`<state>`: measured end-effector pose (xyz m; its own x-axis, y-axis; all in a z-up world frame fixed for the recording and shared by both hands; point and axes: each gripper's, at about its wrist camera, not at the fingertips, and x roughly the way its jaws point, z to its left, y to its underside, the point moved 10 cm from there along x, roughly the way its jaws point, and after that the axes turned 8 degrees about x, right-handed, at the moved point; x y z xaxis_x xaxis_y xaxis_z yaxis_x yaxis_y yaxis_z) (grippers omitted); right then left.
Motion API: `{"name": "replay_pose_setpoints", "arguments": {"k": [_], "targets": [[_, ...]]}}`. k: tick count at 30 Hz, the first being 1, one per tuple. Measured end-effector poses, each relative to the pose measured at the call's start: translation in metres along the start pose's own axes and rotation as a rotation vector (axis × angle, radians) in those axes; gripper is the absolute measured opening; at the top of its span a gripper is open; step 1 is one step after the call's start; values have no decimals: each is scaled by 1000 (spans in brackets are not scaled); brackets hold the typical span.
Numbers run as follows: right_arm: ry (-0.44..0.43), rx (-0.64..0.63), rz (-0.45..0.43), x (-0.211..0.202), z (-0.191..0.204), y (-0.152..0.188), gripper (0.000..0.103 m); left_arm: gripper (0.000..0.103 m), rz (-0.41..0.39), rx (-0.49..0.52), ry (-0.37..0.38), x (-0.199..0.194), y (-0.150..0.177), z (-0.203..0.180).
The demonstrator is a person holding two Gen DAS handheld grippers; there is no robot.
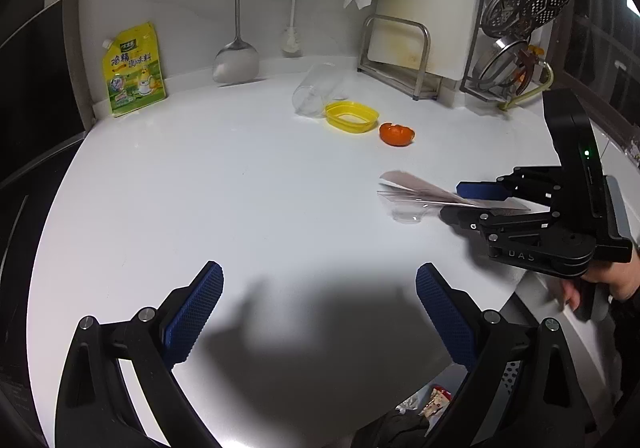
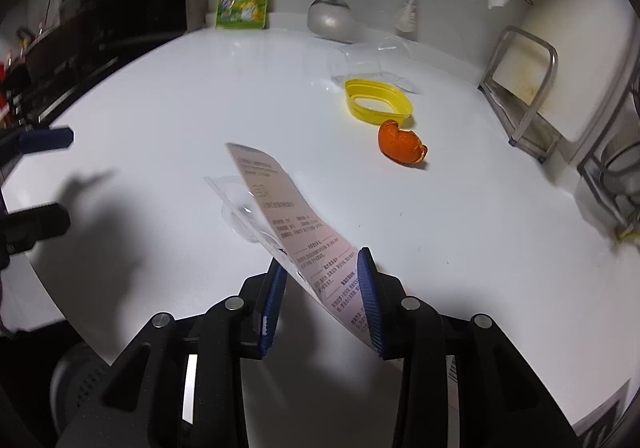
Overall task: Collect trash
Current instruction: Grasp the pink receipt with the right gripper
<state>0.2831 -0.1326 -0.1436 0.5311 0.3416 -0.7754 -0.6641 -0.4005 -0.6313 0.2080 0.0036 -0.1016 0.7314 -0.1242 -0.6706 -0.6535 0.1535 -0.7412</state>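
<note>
A pink printed card with a clear plastic blister [image 2: 280, 208] sticks out slantwise from my right gripper [image 2: 320, 260], whose blue pads are shut on its near end. In the left wrist view the same card [image 1: 416, 190] juts left from the right gripper [image 1: 452, 201], tilted just above the white counter [image 1: 240, 188]. An orange peel [image 1: 396, 134], a yellow plastic ring [image 1: 352, 116] and a clear cup lying on its side [image 1: 316, 92] are farther back. My left gripper [image 1: 320, 276] hangs open over the counter's front part, with nothing between its fingers.
A yellow seasoning pouch [image 1: 134, 70] leans on the back wall at left. A ladle [image 1: 236, 60] and a brush [image 1: 292, 36] hang there. A cutting-board rack [image 1: 400, 60] and a dish rack with lids [image 1: 520, 28] stand at right. Wrappers [image 1: 436, 404] show below the counter's front edge.
</note>
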Motion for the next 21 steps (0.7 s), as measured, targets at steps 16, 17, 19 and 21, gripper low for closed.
{"name": "replay_pose_setpoints", "arguments": {"k": [16, 17, 19, 21], "targets": [[-148, 446, -161, -33, -48, -16, 10, 95, -43, 32, -10, 20, -56, -2], [-137, 460, -175, -36, -54, -17, 10, 95, -45, 29, -7, 24, -60, -4], [-113, 497, -207, -42, -66, -18, 10, 95, -49, 22, 1, 33, -67, -10], [-86, 524, -225, -44, -78, -18, 10, 95, -43, 21, 1, 44, -72, -16]]}}
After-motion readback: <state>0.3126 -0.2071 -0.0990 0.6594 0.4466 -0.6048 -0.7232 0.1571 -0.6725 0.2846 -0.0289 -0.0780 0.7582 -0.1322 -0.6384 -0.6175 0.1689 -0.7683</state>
